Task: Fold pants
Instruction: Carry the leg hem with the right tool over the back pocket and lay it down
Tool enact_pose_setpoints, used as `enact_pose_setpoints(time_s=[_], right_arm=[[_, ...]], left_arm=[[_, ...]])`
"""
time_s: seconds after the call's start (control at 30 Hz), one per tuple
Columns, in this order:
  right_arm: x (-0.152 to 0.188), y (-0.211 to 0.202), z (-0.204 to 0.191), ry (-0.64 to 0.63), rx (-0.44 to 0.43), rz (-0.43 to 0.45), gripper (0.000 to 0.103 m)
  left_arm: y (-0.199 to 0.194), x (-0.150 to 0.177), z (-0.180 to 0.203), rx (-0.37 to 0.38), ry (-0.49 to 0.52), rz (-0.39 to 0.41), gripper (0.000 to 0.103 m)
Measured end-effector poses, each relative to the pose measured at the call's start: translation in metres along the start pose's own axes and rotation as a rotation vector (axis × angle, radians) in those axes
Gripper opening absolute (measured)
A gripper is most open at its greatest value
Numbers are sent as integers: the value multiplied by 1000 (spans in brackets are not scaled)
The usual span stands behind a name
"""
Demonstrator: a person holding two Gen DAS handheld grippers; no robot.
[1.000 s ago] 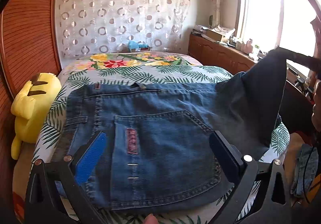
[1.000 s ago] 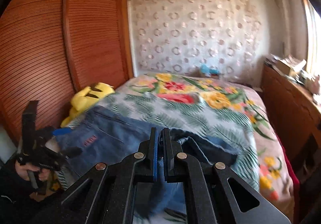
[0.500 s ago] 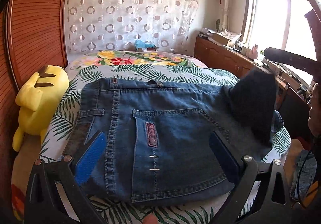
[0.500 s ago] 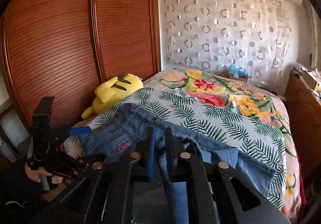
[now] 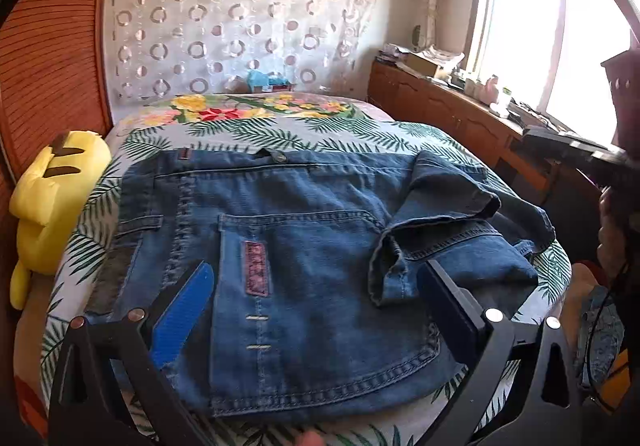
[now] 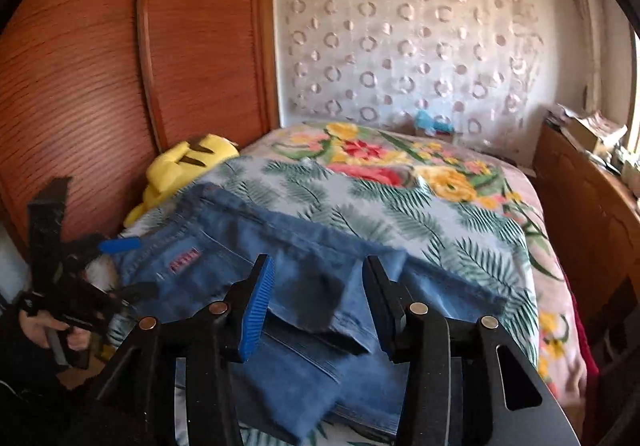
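The jeans (image 5: 304,246) are lying flat across the near end of the bed (image 5: 248,134), back pocket up, with the leg end flopped over in a rumpled heap on the window side. The near hem runs under both grippers, so the front edge is partly covered, and in the right wrist view the fabric closest to the lens is smeared with blur. The left gripper (image 5: 316,294) hangs low over the pocket area with its 2 fingers spread wide, nothing pinched, just denim underneath. The right gripper (image 6: 318,298) is angled down over the folded leg, jaws opening right now, cloth sitting in the gap but the pads don't look to be pressing it. In the right wrist view a hand (image 6: 48,330) wraps the left gripper's handle, mostly in shadow. A yellow plush toy (image 5: 48,198) sits beside the bed against the wooden wardrobe (image 6: 120,66), its lower half cut off by the mattress.
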State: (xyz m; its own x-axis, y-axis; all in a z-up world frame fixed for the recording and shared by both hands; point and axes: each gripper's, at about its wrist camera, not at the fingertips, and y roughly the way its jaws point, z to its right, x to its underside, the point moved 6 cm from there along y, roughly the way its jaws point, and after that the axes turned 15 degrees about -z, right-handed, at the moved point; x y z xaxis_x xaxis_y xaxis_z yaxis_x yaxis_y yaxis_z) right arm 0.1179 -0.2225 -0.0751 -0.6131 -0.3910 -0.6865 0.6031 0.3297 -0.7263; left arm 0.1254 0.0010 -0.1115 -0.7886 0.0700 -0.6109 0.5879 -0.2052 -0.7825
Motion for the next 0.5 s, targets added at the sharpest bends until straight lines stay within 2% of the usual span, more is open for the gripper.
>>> enact_pose_setpoints(time_s=[0.03,0.1,0.2,0.37,0.5], right_arm=[[0,2,-1,5,2,-10,48],[0,11,-1,23,0,-32,48],[-1,25,1,38,0,-64,48],[-13,48,0,59,-2,-108,49],[-18,51,2,85,-7,-132,50]], left_arm=[[3,-2,2,13,6,-5,100],[8,-5,6,36,17,-21,85],[17,-12,14,60,40,-40,72],[34,-17,31,90,79,-82,61],[48,-14,43,100,115,-126,54]])
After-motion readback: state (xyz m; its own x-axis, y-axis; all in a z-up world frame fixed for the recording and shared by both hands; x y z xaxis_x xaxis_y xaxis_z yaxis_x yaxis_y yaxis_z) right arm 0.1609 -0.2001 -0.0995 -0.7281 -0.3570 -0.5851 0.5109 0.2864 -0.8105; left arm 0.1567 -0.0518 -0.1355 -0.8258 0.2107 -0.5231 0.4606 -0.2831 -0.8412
